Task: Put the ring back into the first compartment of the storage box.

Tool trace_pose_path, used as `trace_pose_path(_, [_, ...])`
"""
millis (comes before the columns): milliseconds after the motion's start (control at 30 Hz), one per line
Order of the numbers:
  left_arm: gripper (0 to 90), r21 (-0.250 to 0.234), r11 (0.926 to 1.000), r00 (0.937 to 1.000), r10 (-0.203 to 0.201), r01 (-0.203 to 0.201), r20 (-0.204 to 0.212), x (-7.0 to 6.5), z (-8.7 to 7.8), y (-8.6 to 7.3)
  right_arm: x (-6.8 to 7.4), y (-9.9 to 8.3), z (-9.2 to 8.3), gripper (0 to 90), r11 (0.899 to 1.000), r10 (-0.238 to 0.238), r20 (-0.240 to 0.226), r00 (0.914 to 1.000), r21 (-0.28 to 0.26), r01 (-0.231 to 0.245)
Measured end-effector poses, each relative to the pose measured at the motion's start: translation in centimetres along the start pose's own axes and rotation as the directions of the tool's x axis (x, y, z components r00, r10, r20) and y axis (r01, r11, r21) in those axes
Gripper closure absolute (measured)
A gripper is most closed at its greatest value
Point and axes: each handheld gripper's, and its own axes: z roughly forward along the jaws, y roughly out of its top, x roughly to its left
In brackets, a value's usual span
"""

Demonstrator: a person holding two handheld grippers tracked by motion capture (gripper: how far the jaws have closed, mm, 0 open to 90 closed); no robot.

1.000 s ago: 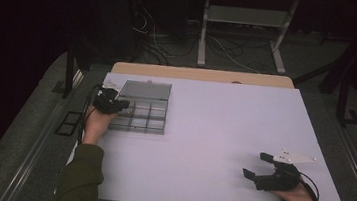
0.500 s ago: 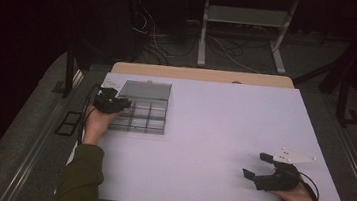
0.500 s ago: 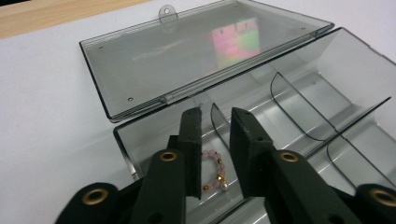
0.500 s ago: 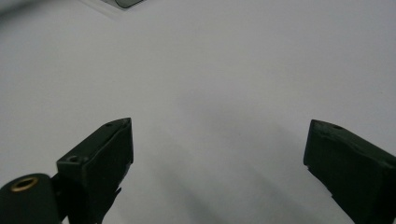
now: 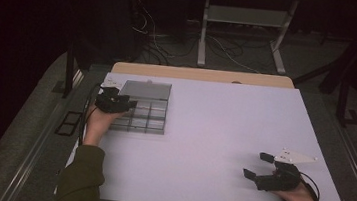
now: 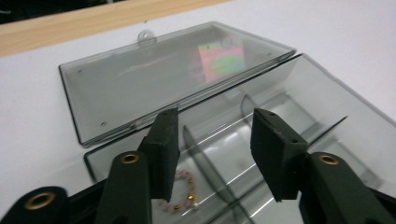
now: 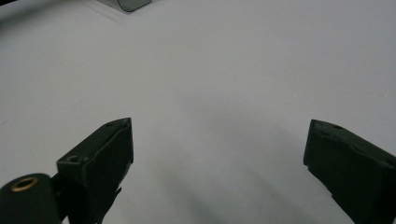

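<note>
Bracelet (image 6: 181, 192) beads, pink with a few gold ones, are lying in a front compartment of the clear grey plastic box (image 5: 147, 115) at the left side of the white table (image 5: 223, 135), and the left gripper (image 5: 127, 104) is hovering just above them. In the left gripper view its jaws are standing apart with nothing between the pads; they have just been opening, and the bracelet is sitting loose below them on the box floor, so the drop looks done. The box lid (image 6: 163, 79) is lying folded back flat on the table behind the compartments, with a small hang tab at its far edge and a rainbow glare on the plastic; no brand, label or writing is readable on it. Going by this, what is probably left is pulling the left gripper clear and swinging the lid shut. Farther right the table is bare. At the right near corner the right gripper (image 5: 259, 165) is resting low by the table, its jaws spread wide and holding nothing, with its grey three-cornered plate on top.
</note>
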Motion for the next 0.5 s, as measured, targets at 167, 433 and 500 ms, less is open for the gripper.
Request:
trace_pose_path(167, [41.6, -0.004, 1.0000, 0.9991, 0.004, -0.004, 0.042, -1.0, -0.4, 0.4, 0.0, 0.0, 0.0, 8.1, 1.000, -0.002, 0.004, 1.0000, 0.000, 0.002])
trace_pose_path(433, [29.7, -0.027, 0.9971, 0.9954, 0.073, -0.071, 0.062, -4.0, -1.1, 0.6, 0.1, 0.0, 0.0, 8.1, 1.000, -0.003, 0.006, 1.0000, -0.001, 0.003])
trace_pose_path(500, [27.2, -0.032, 0.9964, 0.9940, 0.080, -0.078, 0.074, -4.6, -1.3, 0.6, 0.1, 0.1, 0.0, 8.2, 1.000, -0.005, 0.006, 1.0000, 0.000, 0.005])
